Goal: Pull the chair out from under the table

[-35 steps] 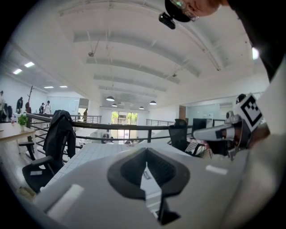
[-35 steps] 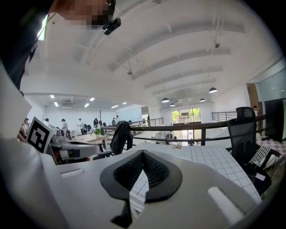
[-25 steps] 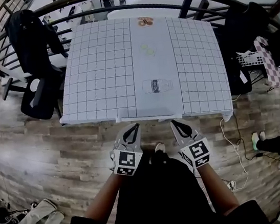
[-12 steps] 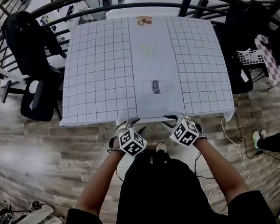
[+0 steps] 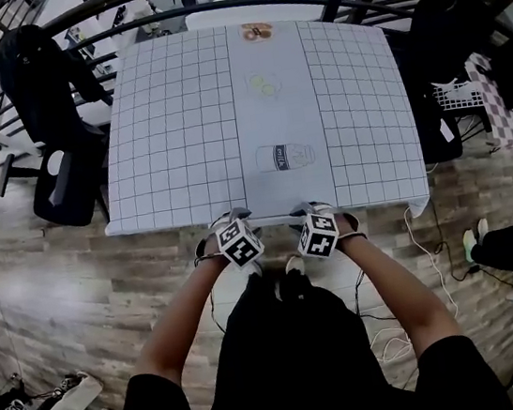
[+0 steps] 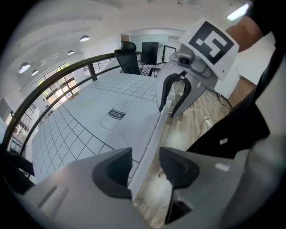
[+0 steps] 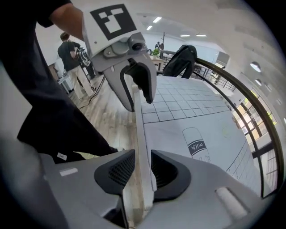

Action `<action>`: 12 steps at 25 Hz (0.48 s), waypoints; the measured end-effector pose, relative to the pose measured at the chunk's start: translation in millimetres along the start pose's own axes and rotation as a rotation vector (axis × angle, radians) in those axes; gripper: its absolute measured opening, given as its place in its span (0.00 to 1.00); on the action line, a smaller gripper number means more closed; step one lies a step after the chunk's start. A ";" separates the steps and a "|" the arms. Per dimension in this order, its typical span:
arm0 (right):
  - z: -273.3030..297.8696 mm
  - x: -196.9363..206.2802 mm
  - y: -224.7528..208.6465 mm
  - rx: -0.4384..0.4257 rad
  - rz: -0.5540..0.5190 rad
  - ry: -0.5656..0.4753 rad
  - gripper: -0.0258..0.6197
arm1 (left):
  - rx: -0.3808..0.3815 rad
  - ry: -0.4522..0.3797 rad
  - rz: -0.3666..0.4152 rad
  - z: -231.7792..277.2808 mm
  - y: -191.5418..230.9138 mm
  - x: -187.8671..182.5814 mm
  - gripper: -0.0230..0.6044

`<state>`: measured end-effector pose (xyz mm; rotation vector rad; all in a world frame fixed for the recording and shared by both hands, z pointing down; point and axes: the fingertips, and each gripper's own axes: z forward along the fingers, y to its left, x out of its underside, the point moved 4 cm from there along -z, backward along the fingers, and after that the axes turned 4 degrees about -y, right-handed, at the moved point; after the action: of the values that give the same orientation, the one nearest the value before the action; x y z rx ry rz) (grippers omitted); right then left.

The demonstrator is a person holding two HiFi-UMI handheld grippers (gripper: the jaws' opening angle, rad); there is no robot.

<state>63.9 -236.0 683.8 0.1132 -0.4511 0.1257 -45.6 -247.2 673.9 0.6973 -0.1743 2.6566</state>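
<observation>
White cloth ruled with a thin dark grid covers the square tabletop (image 5: 180,134), and a plain pale strip down its middle carries a flat printed milk bottle (image 5: 284,157) and fainter drawings toward the far edge. Wood-look planks in grey-brown make up the floor (image 5: 61,293), with loose cables (image 5: 424,251) trailing off the tabletop's near right corner. A dark curved railing (image 7: 254,107) runs just beyond the far edge, so the open room lies on the near side, where the person stands in dark clothing with both bare forearms reaching forward. At the left edge stands a black office chair (image 5: 48,105) draped with a dark jacket; another dark seat (image 5: 442,41) and a white basket (image 5: 456,105) crowd the right edge. Whether a chair sits tucked beneath the near edge cannot be told, since the cloth's overhang and the person's body hide that space. The left gripper (image 6: 145,166) and the right gripper (image 7: 142,170) are at the middle of the near edge, side by side, pointing steeply down. Both pairs of grey ribbed jaws have just been opening and stand apart, each straddling the thin cloth-wrapped rim of the tabletop without clamping it.
</observation>
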 end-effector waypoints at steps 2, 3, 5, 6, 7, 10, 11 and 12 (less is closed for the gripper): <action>9.0 4.1 0.8 -0.011 -0.031 0.035 0.21 | 0.010 0.023 0.013 4.6 0.2 2.3 0.35; 10.4 2.4 -1.9 -0.019 -0.039 0.051 0.21 | 0.024 0.033 0.023 4.3 2.5 0.6 0.35; 11.8 -4.0 -6.7 -0.033 -0.054 0.076 0.21 | 0.058 0.063 0.073 4.4 4.6 -2.5 0.36; 13.6 -6.2 -7.2 -0.036 -0.062 0.087 0.21 | 0.074 0.078 0.103 6.2 3.5 -2.9 0.37; 16.5 -6.5 -6.8 -0.037 -0.071 0.098 0.21 | 0.086 0.090 0.126 9.0 1.8 -3.1 0.37; 27.4 -1.5 -4.0 -0.047 -0.097 0.133 0.21 | 0.115 0.103 0.140 19.7 -3.2 -3.7 0.37; 31.4 0.4 -3.3 -0.054 -0.103 0.141 0.21 | 0.126 0.103 0.131 23.1 -4.7 -3.7 0.37; 35.5 2.0 -2.8 -0.062 -0.102 0.146 0.21 | 0.138 0.100 0.115 26.0 -6.0 -3.7 0.37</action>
<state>50.9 -243.5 716.2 0.0652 -0.3021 0.0193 -28.6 -248.5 694.8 0.6121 -0.0031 2.8271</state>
